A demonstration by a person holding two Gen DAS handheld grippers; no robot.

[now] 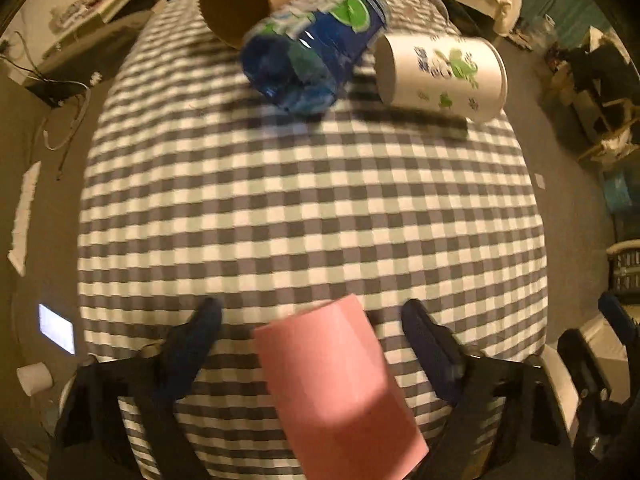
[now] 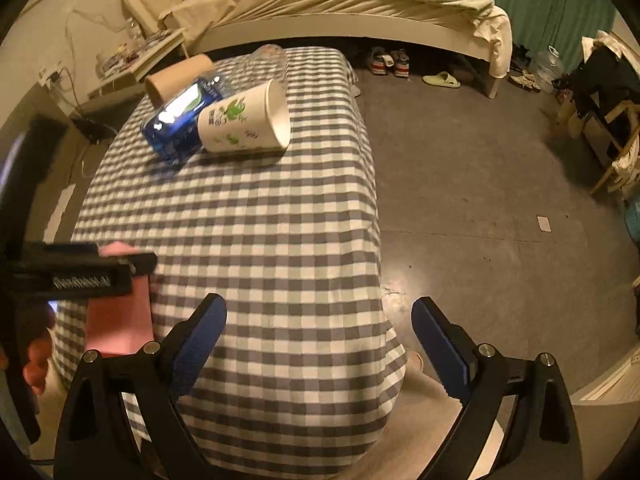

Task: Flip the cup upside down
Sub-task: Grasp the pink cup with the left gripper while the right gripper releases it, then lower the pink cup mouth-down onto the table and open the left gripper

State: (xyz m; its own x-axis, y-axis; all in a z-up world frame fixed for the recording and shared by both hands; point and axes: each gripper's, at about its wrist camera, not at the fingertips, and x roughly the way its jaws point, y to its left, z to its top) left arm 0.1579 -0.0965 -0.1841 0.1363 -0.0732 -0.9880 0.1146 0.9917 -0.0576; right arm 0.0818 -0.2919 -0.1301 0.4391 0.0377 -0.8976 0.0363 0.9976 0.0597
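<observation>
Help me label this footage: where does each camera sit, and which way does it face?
Left wrist: on the left gripper, facing down and forward over the checked table; its open fingers flank a pink cup.
Right wrist: on the right gripper at the table's right edge, looking across table and floor; its open, empty fingers show.
Shared: pink cup, white cup, blue cup, brown cup.

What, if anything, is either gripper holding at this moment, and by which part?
Nothing is held: the left gripper stands open around the pink cup without touching it, and the right gripper is open and empty.
</observation>
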